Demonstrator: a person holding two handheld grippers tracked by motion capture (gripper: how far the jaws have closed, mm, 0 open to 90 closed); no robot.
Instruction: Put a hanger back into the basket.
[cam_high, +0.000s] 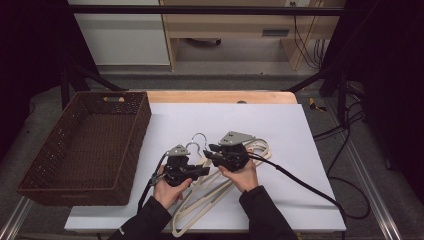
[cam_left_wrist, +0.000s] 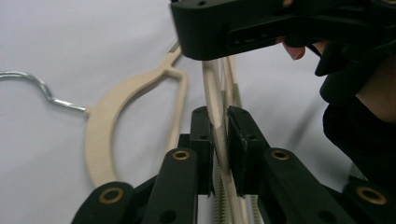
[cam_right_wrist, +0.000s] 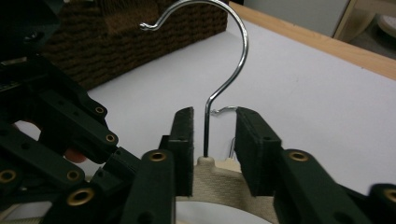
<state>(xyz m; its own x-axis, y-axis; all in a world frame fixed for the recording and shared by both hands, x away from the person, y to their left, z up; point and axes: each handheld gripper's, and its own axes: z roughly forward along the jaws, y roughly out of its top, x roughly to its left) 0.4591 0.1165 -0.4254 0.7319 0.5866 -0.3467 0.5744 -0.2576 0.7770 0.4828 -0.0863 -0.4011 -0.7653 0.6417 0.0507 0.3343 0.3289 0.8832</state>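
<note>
1. Left gripper (cam_left_wrist: 219, 135): jaws clamped on a thin arm of the top hanger (cam_left_wrist: 215, 93), which runs up between the pads.
2. Right gripper (cam_right_wrist: 214, 144): jaws narrowly apart, the hook (cam_right_wrist: 224, 65) standing between the pads, touching neither.
3. Stack of hangers (cam_high: 220, 187): lies under both grippers.
4. Basket (cam_high: 132, 145): well left of the fingers.
5. Risk: a lift may drag the tangled lower hangers along; held only by its arm, the hanger may swing.

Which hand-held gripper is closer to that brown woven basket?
Left. The left hand-held gripper sits nearer the basket at the table's left side, clamped on a cream hanger. The right hand-held gripper lies farther right, its jaws either side of a hanger's metal hook.
</note>
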